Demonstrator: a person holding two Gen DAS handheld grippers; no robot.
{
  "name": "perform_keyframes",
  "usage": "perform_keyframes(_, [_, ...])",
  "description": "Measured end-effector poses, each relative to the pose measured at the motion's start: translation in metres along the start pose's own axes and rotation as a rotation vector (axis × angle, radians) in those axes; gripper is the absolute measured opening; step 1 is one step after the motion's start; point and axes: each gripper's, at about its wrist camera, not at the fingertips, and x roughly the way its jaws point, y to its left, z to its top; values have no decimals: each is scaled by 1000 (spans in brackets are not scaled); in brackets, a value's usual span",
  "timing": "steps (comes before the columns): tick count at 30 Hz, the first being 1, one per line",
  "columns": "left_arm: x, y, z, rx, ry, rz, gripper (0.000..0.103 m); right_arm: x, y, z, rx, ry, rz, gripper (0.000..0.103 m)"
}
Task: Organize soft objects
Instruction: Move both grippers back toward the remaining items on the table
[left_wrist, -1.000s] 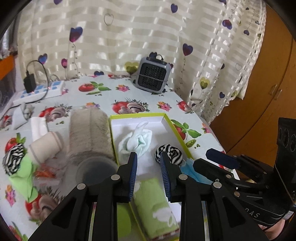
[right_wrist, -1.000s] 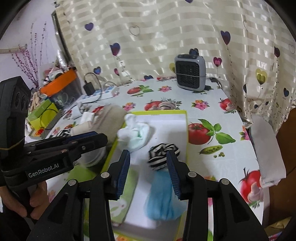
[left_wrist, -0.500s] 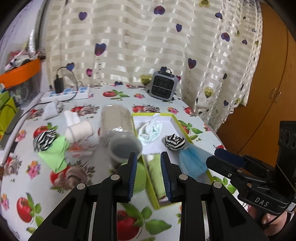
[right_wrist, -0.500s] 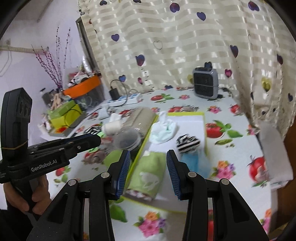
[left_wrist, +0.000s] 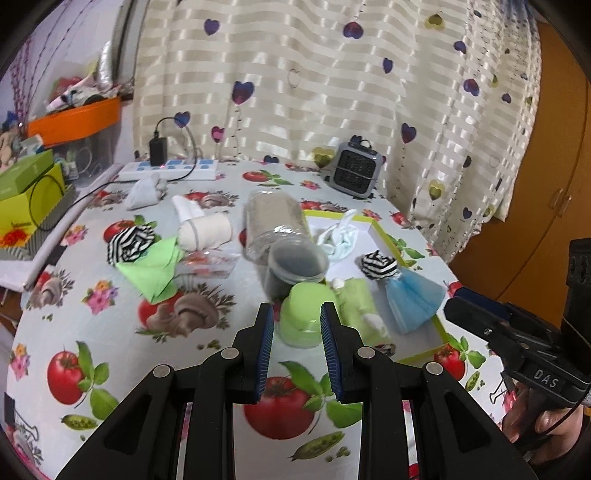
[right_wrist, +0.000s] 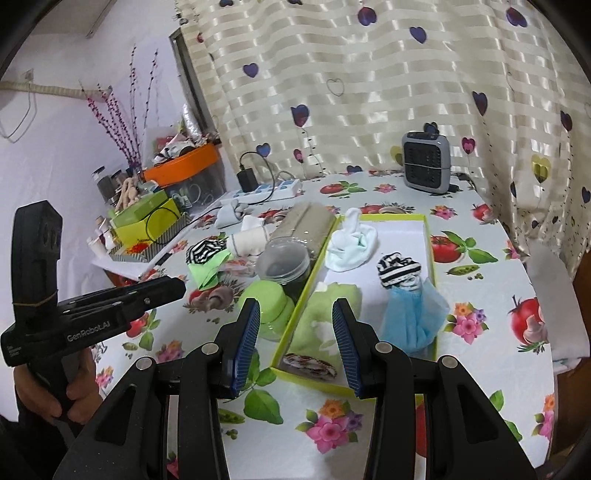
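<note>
A yellow-rimmed white tray (right_wrist: 426, 236) holds a pale mint sock (right_wrist: 351, 245), a striped black-and-white roll (right_wrist: 397, 269), a blue cloth (right_wrist: 410, 317) and a green towel (right_wrist: 327, 317). Left of the tray lie a second striped roll (left_wrist: 129, 240), a green cloth (left_wrist: 155, 271), a beige sock roll (left_wrist: 207, 230) and a white sock (left_wrist: 146, 192). My left gripper (left_wrist: 296, 350) is open and empty, held above the table's near edge. My right gripper (right_wrist: 296, 347) is open and empty, above the tray's near end.
A clear jar (left_wrist: 280, 236) with beige fabric inside lies on its side beside the tray, its green lid (left_wrist: 306, 314) in front. A small grey heater (left_wrist: 354, 170), a power strip (left_wrist: 173, 170) and boxes (left_wrist: 26, 195) stand at the back and left.
Both grippers have pulled back and up from the tray, so the whole table now shows. Both stay open and empty. The objects have not moved.
</note>
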Motion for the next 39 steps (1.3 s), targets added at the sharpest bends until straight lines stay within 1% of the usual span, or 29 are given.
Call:
perform_keyframes(3, [1, 11, -2, -19, 6, 11, 25, 4, 8, 1, -26, 1, 18, 43])
perform_keyframes(6, [3, 23, -5, -41, 12, 20, 25, 11, 13, 1, -45, 15, 26, 47])
perform_keyframes(15, [12, 65, -9, -127, 38, 67, 25, 30, 25, 3, -75, 61, 40, 47])
perform_keyframes(21, [15, 84, -9, -167, 42, 96, 25, 45, 43, 13, -139, 86, 52, 47])
perform_keyframes(25, [19, 96, -9, -183, 52, 117, 25, 60, 62, 21, -203, 102, 74, 47])
perform_keyframes(28, [23, 107, -7, -200, 57, 131, 25, 76, 77, 27, -246, 118, 93, 47])
perform_keyframes(32, [24, 123, -4, -225, 51, 146, 25, 104, 93, 35, -290, 166, 103, 47])
perform_keyframes(34, [24, 131, -3, -238, 48, 153, 25, 123, 101, 38, -325, 206, 106, 47])
perform_keyframes(36, [24, 138, -3, -251, 46, 159, 25, 140, 107, 41, -352, 242, 82, 47])
perform_keyframes(39, [24, 145, -4, -262, 48, 160, 25, 171, 117, 48, -410, 306, 73, 47])
